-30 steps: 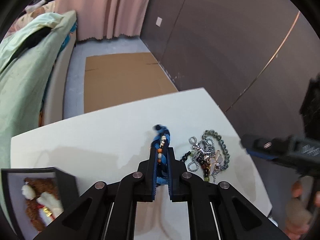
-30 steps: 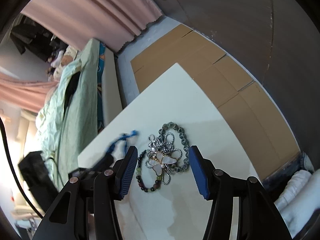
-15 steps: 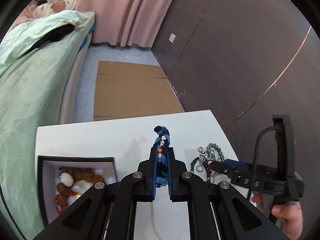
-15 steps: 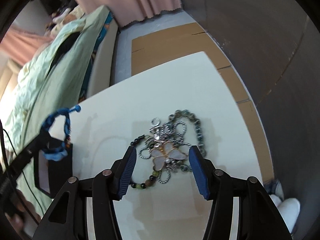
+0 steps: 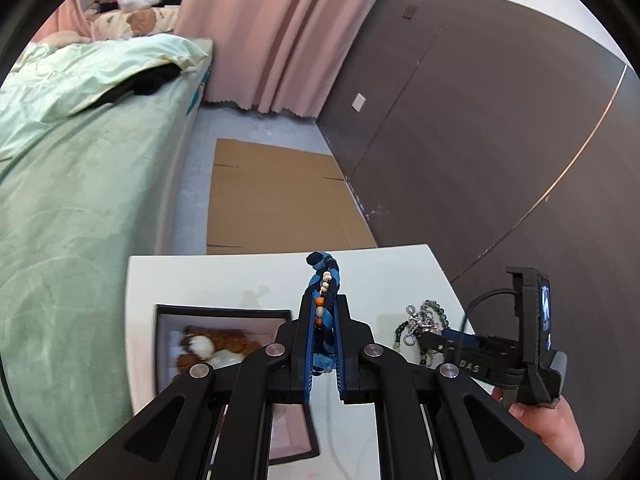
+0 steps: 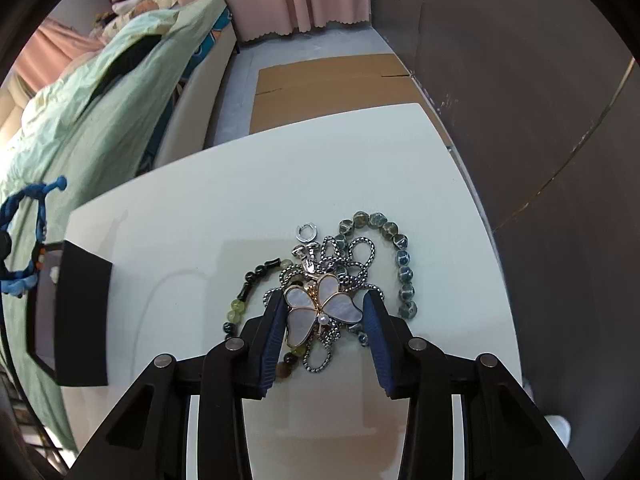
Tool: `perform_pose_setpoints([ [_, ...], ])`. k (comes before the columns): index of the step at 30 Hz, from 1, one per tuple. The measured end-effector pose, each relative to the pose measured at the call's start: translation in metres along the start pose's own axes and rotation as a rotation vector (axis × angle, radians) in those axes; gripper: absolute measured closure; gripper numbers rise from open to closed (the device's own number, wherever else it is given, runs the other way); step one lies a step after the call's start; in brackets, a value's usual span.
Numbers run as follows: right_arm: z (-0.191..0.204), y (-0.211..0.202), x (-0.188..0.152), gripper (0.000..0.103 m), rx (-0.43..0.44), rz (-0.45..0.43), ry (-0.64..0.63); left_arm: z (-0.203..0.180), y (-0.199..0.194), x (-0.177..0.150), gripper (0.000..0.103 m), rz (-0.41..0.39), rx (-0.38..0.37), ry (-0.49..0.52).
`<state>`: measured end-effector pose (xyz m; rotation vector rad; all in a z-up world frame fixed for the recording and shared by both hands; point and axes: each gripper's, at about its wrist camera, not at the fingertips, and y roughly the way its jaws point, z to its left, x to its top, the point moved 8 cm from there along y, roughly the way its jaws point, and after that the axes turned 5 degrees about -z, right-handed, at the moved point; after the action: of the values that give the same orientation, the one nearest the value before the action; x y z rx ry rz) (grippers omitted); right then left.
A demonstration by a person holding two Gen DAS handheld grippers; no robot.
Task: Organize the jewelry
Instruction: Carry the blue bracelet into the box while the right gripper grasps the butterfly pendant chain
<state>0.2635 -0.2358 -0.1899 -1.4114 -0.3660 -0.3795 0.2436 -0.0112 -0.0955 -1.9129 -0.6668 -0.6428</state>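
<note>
My left gripper [image 5: 323, 304] is shut on a blue braided bracelet [image 5: 325, 280] with small beads, held above the white table beside an open black jewelry box [image 5: 224, 314] with brown beads and white pieces inside. The bracelet [image 6: 24, 216] and box [image 6: 78, 312] also show at the left of the right wrist view. My right gripper [image 6: 325, 306] is open, its fingers either side of a mother-of-pearl butterfly pendant [image 6: 320, 306] lying on a tangle of silver chain [image 6: 352, 256], a grey-green bead bracelet [image 6: 400, 264] and a green-black bead strand [image 6: 248, 284].
The white table [image 6: 180, 232] ends near a dark wall on the right. A bed with green bedding [image 5: 60, 152] lies to the left. Flat cardboard [image 5: 272, 200] lies on the floor beyond the table. A pink curtain [image 5: 280, 32] hangs at the back.
My left gripper rose and shifted left with the blue bracelet, bringing the box under it. My right gripper moved in low over the pile, now straddling the butterfly pendant.
</note>
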Motion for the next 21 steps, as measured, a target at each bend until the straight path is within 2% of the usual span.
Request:
perform_pose_setpoints([
  [7, -0.006, -0.02, -0.001, 0.063, 0.062, -0.049, 0.06, 0.021, -0.017, -0.001, 0.094, -0.011, 0.025, -0.019],
  [13, -0.008, -0.034, -0.004, 0.063, 0.173, -0.08, 0.15, 0.034, -0.024, -0.009, 0.094, 0.001, 0.053, -0.02],
  [17, -0.004, -0.05, 0.0, 0.063, 0.246, -0.141, 0.193, 0.04, -0.026, -0.013, 0.094, 0.009, 0.063, -0.018],
  [21, 0.002, -0.06, 0.003, 0.063, 0.362, -0.197, 0.255, 0.047, -0.024, -0.02, 0.094, 0.037, 0.071, -0.021],
])
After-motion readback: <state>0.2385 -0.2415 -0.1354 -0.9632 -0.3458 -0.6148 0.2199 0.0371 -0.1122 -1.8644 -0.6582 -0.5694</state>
